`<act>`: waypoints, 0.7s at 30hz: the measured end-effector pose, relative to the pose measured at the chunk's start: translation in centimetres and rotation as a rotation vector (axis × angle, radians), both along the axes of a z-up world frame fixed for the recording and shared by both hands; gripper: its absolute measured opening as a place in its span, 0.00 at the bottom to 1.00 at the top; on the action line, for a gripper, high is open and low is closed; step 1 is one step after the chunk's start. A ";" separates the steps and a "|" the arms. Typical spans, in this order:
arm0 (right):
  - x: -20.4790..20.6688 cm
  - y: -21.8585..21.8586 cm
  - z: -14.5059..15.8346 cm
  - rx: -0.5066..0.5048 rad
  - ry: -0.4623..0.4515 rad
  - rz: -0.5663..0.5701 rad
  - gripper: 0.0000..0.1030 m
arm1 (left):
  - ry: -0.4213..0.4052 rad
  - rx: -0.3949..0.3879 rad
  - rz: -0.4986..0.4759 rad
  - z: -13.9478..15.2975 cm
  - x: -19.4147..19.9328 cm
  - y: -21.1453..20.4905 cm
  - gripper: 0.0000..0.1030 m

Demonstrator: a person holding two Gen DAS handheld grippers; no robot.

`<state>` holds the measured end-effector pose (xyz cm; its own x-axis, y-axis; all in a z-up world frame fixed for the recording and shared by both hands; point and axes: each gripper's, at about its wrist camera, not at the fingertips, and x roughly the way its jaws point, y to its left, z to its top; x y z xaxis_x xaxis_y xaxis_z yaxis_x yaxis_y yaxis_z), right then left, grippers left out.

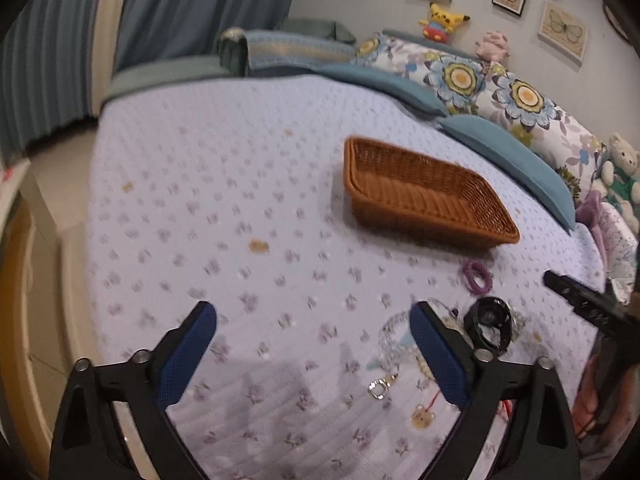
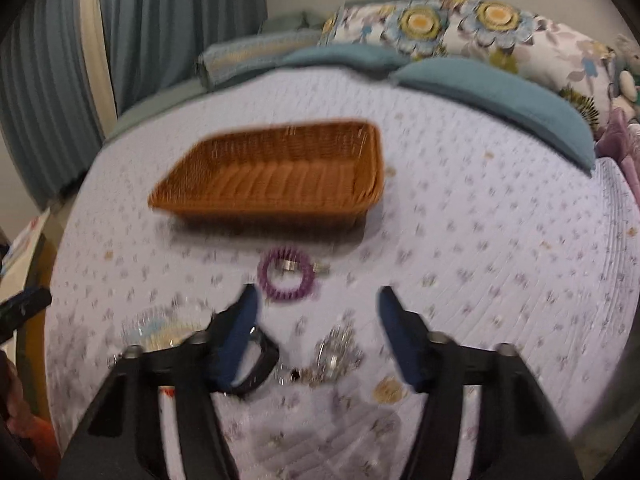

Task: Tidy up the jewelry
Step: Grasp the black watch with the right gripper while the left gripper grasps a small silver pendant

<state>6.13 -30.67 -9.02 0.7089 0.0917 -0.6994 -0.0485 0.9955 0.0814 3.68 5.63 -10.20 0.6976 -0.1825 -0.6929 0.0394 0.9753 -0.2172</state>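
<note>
An empty brown wicker basket (image 1: 424,196) (image 2: 276,176) sits on the floral bedspread. In front of it lie a purple spiral hair tie (image 1: 477,276) (image 2: 285,278), a black band (image 1: 490,328) (image 2: 260,364), a clear bead bracelet (image 1: 394,332), a silver clasp (image 1: 382,388), a gold charm (image 1: 423,416) (image 2: 388,390) and a silvery tangle (image 2: 336,352). My left gripper (image 1: 312,310) is open over bare bedspread, left of the jewelry. My right gripper (image 2: 318,294) is open above the pile, its tips just short of the hair tie, with nothing pressed between the pads.
Blue and floral pillows (image 1: 500,92) line the far side of the bed, with plush toys (image 1: 442,20) behind them. Curtains (image 1: 60,60) hang at the left, past the bed's edge. The bedspread (image 1: 220,200) left of the basket holds only small stains.
</note>
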 end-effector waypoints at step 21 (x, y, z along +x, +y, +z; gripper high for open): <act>0.5 3.3 -3.7 0.007 0.196 0.079 0.50 | 0.206 0.079 -0.306 -6.6 -0.3 -5.2 0.57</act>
